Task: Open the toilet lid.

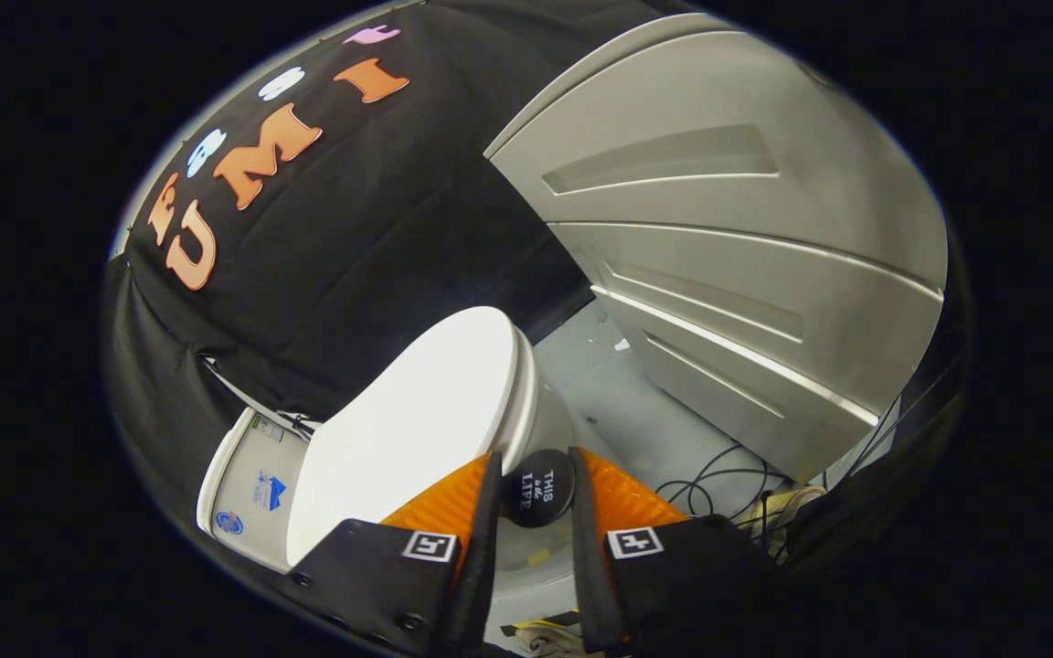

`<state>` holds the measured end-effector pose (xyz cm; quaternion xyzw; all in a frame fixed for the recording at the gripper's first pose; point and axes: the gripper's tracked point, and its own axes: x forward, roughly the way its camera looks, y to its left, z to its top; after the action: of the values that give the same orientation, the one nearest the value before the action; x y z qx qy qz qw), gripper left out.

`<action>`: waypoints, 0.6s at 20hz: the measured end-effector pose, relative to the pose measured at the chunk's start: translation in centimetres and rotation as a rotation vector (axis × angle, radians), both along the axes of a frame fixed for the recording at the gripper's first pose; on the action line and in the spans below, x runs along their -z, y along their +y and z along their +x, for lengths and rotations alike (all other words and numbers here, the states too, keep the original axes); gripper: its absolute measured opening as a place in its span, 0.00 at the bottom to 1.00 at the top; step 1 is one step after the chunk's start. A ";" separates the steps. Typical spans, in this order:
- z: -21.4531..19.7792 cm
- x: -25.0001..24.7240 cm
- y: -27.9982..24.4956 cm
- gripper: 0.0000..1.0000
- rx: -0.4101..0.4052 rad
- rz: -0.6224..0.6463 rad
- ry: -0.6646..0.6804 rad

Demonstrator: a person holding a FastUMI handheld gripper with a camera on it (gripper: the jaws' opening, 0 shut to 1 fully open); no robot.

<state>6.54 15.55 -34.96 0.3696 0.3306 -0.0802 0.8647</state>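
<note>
Claw (534, 489) parted (nothing gripped), beside closed toilet lid (417, 420) front edge.

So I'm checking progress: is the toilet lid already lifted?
No. The toilet lid lies flat on the seat, just ahead of the open gripper fingers.

- Gripper (536, 475): jaws parted, empty, flanking a round black disc (538, 487).
- Toilet lid (417, 429): closed, at 10 o'clock from the jaws.
- Grey door (728, 256): at 1 o'clock.

floor (618, 402): pale grey | toilet (526, 411) | cables (718, 480), possibly loose
</note>
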 end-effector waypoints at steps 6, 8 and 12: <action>-0.3 -2.0 1.0 0.27 -0.016 0.073 -0.028; -0.2 -2.8 1.3 0.11 -0.026 0.097 -0.045; 0.0 -3.1 1.5 0.10 -0.006 0.117 -0.035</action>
<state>6.52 17.01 -31.81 0.4200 0.3206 -0.0518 0.8474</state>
